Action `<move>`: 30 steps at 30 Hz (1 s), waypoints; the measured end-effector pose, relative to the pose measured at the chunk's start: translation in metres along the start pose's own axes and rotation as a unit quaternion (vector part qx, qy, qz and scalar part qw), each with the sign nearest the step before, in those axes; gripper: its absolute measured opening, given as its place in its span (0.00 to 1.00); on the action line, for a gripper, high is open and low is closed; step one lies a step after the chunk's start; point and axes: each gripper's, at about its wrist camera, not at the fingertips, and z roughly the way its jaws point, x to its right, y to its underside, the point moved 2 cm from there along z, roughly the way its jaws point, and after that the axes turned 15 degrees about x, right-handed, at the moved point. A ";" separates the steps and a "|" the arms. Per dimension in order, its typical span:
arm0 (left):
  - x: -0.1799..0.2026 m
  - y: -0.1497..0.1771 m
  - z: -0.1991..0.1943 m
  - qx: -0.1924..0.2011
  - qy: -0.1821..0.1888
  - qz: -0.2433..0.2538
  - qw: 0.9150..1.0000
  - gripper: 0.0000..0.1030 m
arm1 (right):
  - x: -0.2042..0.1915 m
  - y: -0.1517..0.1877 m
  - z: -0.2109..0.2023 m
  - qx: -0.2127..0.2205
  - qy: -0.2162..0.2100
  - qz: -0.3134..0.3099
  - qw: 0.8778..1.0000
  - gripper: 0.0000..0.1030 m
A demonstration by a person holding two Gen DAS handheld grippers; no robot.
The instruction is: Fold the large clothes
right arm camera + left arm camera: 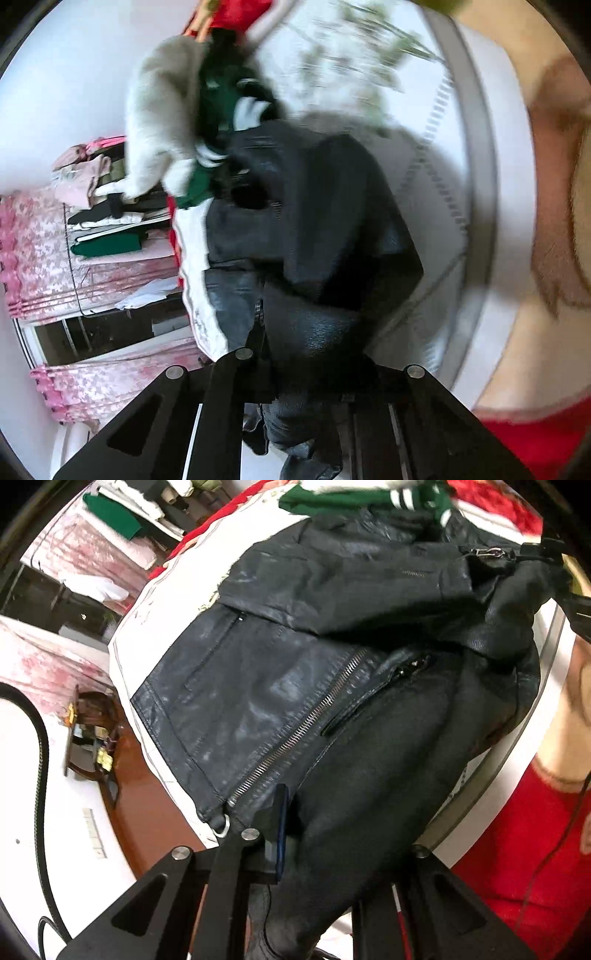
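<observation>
Both claws seem clamped on the same black leather jacket (332,686), which lies across a white cloth-covered table (155,635). Left claw (314,853), at 6 o'clock in its own view, has one finger pad (279,830) pressed against the hem just beside the bottom of the zip (295,731); the other finger is hidden under the leather, so the pinch is a judgement from how the leather bunches between the arms. Right claw (306,373), also at 6 o'clock in its view, has dark leather and lining bunched up between its fingers; that picture is blurred, but the jaws look closed on the jacket (314,229) too.

From the left claw the jacket runs away toward 1 o'clock, its zip slanting the same way, and the collar end sits near a green and white garment (369,498) at 12 o'clock. From the right claw the body runs toward 11 o'clock. The right claw shows at 2 o'clock in the left view (554,572), gripping the raised far portion.

So the long axis lies between the two grips, and the fold likely means carrying one end over toward the other along that line.
</observation>
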 end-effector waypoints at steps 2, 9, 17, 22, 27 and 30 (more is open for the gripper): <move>-0.016 -0.008 -0.003 0.000 0.017 -0.014 1.000 0.09 | -0.016 0.003 -0.008 0.005 0.001 -0.011 1.000 0.12; -0.068 -0.037 0.000 -0.003 0.080 -0.046 0.996 0.09 | -0.087 0.019 -0.009 0.020 0.020 -0.054 0.998 0.11; -0.120 -0.067 0.018 -0.023 0.158 -0.053 0.986 0.09 | -0.154 0.035 0.013 0.040 0.059 -0.079 0.994 0.11; -0.155 -0.084 0.038 -0.028 0.182 -0.058 0.981 0.09 | -0.201 0.048 0.049 0.043 0.082 -0.102 0.990 0.11; -0.191 -0.099 0.072 -0.042 0.182 -0.081 0.979 0.11 | -0.238 0.063 0.101 0.035 0.108 -0.129 0.985 0.11; -0.211 -0.102 0.101 -0.056 0.176 -0.094 0.978 0.15 | -0.254 0.072 0.140 0.024 0.129 -0.150 0.980 0.11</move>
